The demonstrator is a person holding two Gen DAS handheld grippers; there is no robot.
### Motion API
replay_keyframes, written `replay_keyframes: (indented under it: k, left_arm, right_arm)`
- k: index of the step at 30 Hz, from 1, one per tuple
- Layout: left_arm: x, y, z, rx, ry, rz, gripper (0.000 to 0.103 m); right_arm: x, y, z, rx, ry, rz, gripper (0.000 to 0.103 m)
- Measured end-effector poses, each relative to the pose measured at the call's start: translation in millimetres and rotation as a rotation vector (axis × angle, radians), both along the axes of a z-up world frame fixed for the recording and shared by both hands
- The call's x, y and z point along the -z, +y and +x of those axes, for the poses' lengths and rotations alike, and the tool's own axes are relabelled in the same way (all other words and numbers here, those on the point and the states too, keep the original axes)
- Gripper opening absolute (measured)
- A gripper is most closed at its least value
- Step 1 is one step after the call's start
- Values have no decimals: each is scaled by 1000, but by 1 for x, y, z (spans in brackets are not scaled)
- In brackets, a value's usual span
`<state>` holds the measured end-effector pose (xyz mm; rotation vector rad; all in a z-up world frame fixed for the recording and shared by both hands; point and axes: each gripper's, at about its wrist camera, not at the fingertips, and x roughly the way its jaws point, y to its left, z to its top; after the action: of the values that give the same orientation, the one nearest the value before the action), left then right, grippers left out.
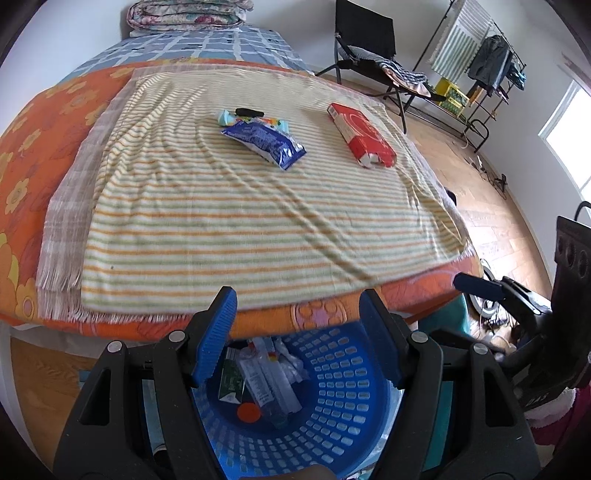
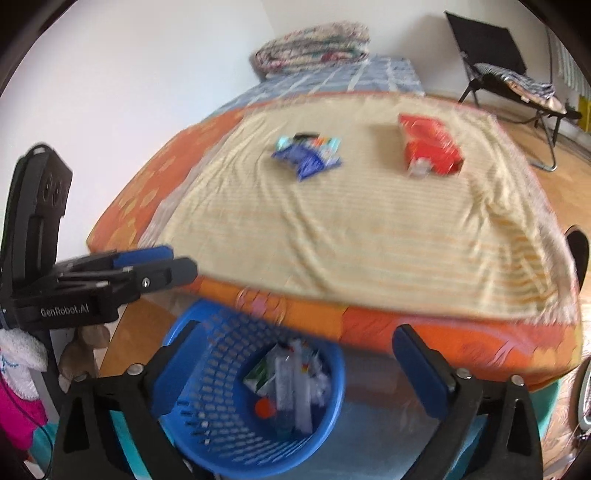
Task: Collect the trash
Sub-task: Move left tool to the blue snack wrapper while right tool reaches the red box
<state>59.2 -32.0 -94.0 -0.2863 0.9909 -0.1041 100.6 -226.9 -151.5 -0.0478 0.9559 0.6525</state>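
On the striped towel on the bed lie a blue snack wrapper, a light blue wrapper behind it, a small black object and a red carton. They also show in the right wrist view: blue wrapper, red carton. A blue basket on the floor below the bed edge holds several pieces of trash. My left gripper is open and empty above the basket. My right gripper is open and empty above the basket.
The bed has an orange flowered sheet and a folded quilt at the far end. A black folding chair and a clothes rack stand on the wooden floor to the right. The right view is motion-blurred.
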Motion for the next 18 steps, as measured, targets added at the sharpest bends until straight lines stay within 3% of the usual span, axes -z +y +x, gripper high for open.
replay_keyframes:
  k: [11,18]
  left_arm:
    - [-2,5,58,-56,14,-41,71]
    - [2,8,92,-110,29,-67,71]
  right_arm:
    - [-25,-14,60,61,-92,23,103]
    - [-28,-23,100,122,-99,30,103]
